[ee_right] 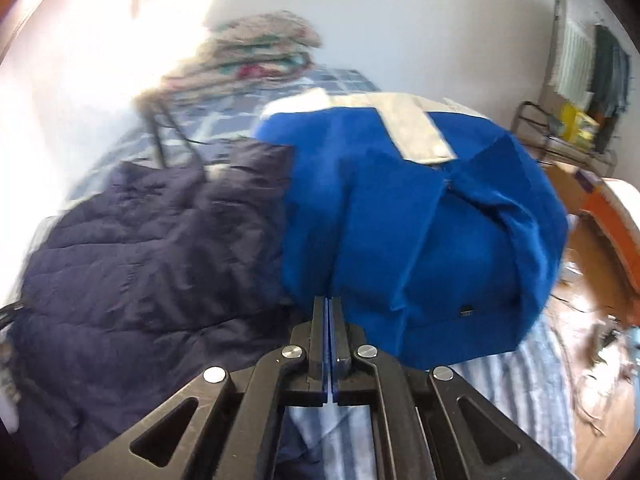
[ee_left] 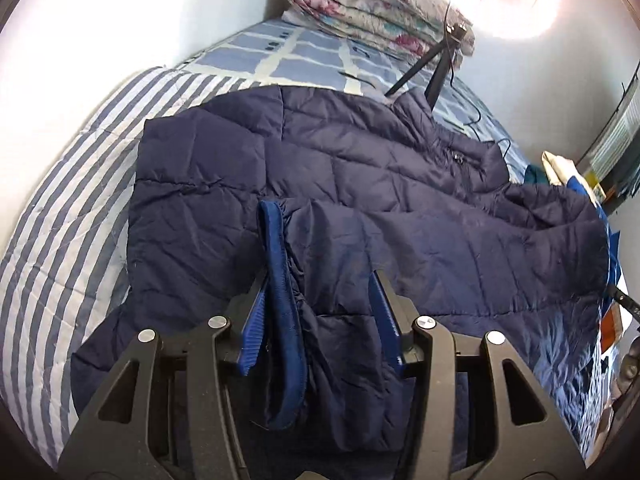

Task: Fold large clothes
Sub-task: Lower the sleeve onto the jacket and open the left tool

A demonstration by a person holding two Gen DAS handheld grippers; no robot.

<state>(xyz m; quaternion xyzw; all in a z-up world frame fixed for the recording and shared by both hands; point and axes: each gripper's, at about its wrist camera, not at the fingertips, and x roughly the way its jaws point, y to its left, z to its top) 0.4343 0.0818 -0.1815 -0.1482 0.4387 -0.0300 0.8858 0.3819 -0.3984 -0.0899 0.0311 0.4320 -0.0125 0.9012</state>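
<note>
**Before Folding In the Sleeve**

While looking along the left gripper [ee_left: 319, 276], found its jaws wide apart, with the sleeve [ee_left: 400, 240] and its ribbed blue cuff [ee_left: 276, 264] lying between them, ungripped. Saw the navy jacket [ee_left: 320, 152] spread front-up across the striped bed [ee_left: 60, 200], collar toward the far end, the sleeve already laid over the body. Saw the right gripper [ee_right: 328, 300] with jaws shut tight, pads meeting, just under a bright blue garment [ee_right: 400, 220] beside the jacket. Could not tell, through the blur, whether any cloth was nipped there.

Judged the step in hand to be taking the cuff for the sleeve fold. Should have closed just behind the ribbing, on the quilted cloth as well, since the knit alone would likely stretch and slip. Should have pinched only the sleeve, not the body panel beneath. Ought then to have lifted low and carried the cuff straight across, keeping the sleeve flat and parallel to the hem. Needed also to keep the blue garment off the jacket, and to stay clear of the tripod [ee_left: 436, 76] near the collar.
</note>
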